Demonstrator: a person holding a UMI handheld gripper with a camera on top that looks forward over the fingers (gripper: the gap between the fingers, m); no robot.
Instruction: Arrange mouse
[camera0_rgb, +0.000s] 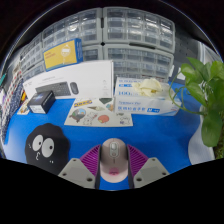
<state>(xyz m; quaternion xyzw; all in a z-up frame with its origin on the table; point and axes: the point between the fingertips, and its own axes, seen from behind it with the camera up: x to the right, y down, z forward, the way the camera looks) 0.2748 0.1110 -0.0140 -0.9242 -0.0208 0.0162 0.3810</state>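
Mouse (113, 157): grey, lying between the two fingers of the gripper (113, 172) at the near edge of the blue desk (150, 135). The purple pads (91, 160) flank it closely on both sides. Whether they press on it or leave a thin gap cannot be told, nor whether the mouse is lifted or resting on the desk.

Step in hand, as judged: the mouse is at or in the grasp, not yet placed. The next move calls for confirming a firm hold, then carrying it toward free blue surface, clear of the black cartoon mat (45, 146) to the left.

Beyond the fingers lie a printed card (98, 116), a white keyboard box (68, 79) and a blue-and-white box (146, 97). A plant (207, 95) stands at the right edge.

Obscured: the mouse's rear and underside; drawer cabinets (125, 40) at the back are indistinct.
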